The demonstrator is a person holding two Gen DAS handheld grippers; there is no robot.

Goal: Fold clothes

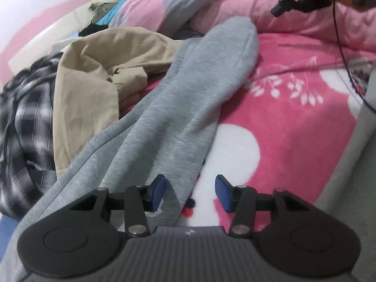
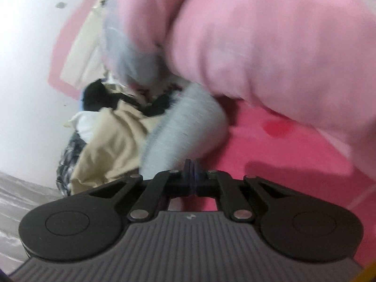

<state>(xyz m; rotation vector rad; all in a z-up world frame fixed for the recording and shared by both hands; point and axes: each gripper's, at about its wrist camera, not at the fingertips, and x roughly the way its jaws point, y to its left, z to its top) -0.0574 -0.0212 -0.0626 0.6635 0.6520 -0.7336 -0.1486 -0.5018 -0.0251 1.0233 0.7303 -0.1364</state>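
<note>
- Lower centre of left view: left gripper (image 1: 189, 192) parted, empty, over near end of grey garment (image 1: 178, 108).
- Garment's long axis runs to upper right.
- Right gripper (image 2: 192, 176) clenched, apparently empty; blurred.

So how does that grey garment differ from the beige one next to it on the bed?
The grey garment lies stretched out long across the pink blanket, while the beige garment sits bunched in a crumpled heap. The grey garment looks thick and fleecy; the beige garment looks thin and creased. The grey one reaches down to the open left gripper; the beige one lies farther off, against a plaid garment. Neither is folded yet.
</note>
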